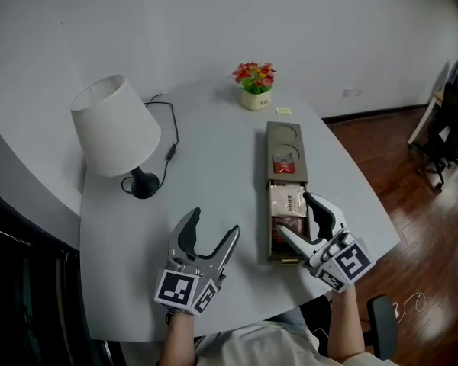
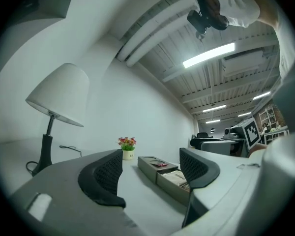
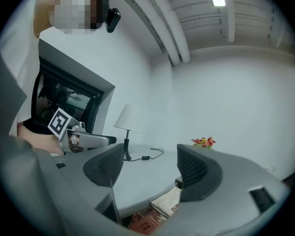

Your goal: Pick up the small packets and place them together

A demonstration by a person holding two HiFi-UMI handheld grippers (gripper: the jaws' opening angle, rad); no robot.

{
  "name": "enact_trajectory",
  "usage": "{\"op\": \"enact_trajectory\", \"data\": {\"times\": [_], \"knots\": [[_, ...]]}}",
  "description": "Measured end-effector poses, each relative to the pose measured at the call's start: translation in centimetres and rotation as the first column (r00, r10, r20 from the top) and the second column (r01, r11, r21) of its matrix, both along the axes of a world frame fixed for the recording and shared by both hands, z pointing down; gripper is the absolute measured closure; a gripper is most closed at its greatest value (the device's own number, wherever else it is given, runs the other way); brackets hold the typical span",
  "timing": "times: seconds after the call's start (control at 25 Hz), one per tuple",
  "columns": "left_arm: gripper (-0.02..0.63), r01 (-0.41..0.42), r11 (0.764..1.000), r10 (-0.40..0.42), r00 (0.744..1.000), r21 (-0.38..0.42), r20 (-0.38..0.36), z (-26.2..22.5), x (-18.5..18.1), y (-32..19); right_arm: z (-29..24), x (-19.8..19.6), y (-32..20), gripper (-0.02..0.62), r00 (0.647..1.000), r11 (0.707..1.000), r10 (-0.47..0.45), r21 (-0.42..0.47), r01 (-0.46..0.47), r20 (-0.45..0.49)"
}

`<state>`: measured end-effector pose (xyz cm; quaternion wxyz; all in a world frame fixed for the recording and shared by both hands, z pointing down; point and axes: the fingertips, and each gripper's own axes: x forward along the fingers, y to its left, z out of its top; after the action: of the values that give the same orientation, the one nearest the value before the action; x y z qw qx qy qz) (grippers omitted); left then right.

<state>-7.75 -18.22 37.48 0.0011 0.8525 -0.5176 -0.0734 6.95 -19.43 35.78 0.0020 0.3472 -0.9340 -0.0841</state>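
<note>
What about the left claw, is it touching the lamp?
Apart. The head view shows bare table between the left gripper and the lamp.

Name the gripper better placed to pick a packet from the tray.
Right. The right gripper hangs open over the packets in the tray; the left gripper is over the table beside it.

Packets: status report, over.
Left hand-held gripper open, empty, beside tray. Right hand-held gripper open over packets in tray, none gripped. Nothing in the way.
</note>
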Motion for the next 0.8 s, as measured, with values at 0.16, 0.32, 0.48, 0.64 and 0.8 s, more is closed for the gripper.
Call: {"op": "enact_trajectory", "data": {"times": [0.16, 0.32, 0.48, 0.64, 0.8], "knots": [[0.242, -0.017, 1.0, 0.017, 0.999, -0.008, 0.048, 0.6, 0.7, 0.0, -0.8, -0.2, 0.9, 0.261, 1.0, 0.999, -0.017, 0.036, 0.017, 0.016], [0.244, -0.01, 1.0, 0.01, 0.998, -0.003, 0.056, 0.6, 0.9, 0.1, -0.6, -0.5, 0.9, 0.261, 1.0, 0.999, -0.008, 0.051, 0.009, -0.014], [0.267, 0.038, 0.999, -0.039, 0.997, 0.014, 0.066, 0.1, -0.2, 0.1, -0.9, -0.4, 0.9, 0.261, 1.0, 0.998, 0.003, 0.06, -0.003, 0.008], [0.267, 0.045, 0.999, -0.046, 0.996, 0.022, 0.071, 0.2, -0.6, 0.1, -0.4, -0.4, 0.7, 0.261, 1.0, 0.998, 0.01, 0.056, -0.009, -0.014], [0.265, 0.025, 0.999, -0.027, 0.997, 0.028, 0.073, 0.1, -0.3, 0.2, 0.4, -0.7, 0.7, 0.261, 0.999, 0.999, 0.006, 0.048, -0.004, -0.047]]}}
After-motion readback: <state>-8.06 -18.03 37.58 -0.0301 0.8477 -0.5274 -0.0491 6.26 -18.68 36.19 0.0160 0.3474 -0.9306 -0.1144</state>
